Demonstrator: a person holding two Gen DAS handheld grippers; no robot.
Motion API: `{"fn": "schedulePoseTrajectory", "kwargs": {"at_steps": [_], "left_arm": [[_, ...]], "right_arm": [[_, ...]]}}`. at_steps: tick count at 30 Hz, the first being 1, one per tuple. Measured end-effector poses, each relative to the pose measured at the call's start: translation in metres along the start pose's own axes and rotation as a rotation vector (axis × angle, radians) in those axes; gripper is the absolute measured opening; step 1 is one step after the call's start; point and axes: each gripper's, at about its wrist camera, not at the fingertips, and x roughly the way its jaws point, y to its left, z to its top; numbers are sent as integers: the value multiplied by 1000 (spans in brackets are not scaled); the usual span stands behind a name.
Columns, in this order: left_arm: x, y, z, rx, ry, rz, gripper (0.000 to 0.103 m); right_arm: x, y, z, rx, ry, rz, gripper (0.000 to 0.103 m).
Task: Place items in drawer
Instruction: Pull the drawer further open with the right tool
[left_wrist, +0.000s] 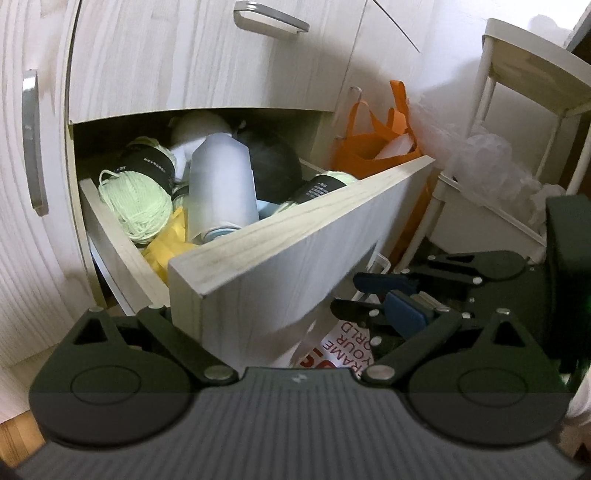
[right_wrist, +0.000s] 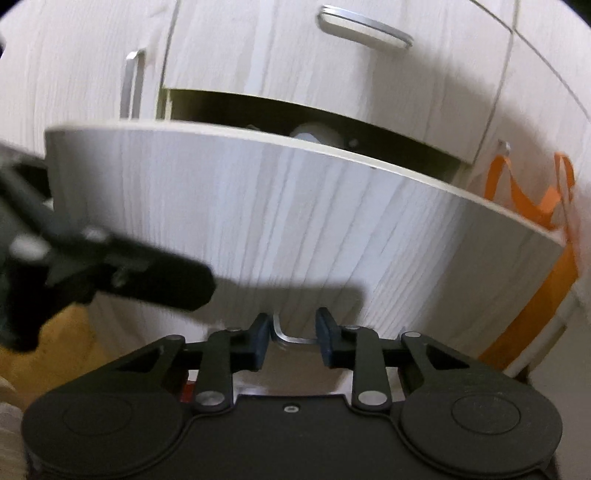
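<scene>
One drawer (left_wrist: 295, 236) stands pulled out of the pale wood-grain cabinet (left_wrist: 166, 66), crowded: a frosted white bottle (left_wrist: 221, 184) lies near the middle, a pale green yarn ball (left_wrist: 135, 206) at its left, a second black-banded skein (left_wrist: 325, 184) against the front panel, a dark round object (left_wrist: 273, 162) behind, yellow fabric (left_wrist: 166, 247) in the near corner. Little free room remains inside. Left gripper (right_wrist: 155, 280) is spread wide and empty, its linkage straddling the front panel's near corner. Right gripper (right_wrist: 291, 339) sits low before the panel, blue pads flanking the metal handle (right_wrist: 291, 336); actual contact cannot be told. Orange bag (left_wrist: 373, 140) and white rack (left_wrist: 491, 162) crowd the drawer's right side.
</scene>
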Motion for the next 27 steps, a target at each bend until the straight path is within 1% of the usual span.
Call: {"fn": "schedulePoseTrajectory", "kwargs": {"at_steps": [3, 5, 7, 12, 17, 22, 27], "left_arm": [[-3, -1, -2, 7, 10, -8, 100], [-4, -3, -2, 12, 18, -6, 100], [-6, -3, -3, 19, 23, -3, 100], [-8, 0, 0, 24, 36, -7, 100], [-9, 3, 1, 24, 48, -16, 100], [-10, 8, 3, 26, 57, -31, 100], [-12, 13, 3, 24, 69, -52, 100]], "right_arm": [[3, -8, 6, 58, 21, 43, 33], [4, -8, 9, 70, 29, 56, 33], [-25, -13, 0, 73, 36, 53, 33], [-20, -5, 0, 70, 44, 44, 33], [-7, -8, 3, 91, 50, 48, 33], [-4, -7, 4, 83, 63, 48, 33], [-5, -10, 0, 100, 68, 83, 33]]}}
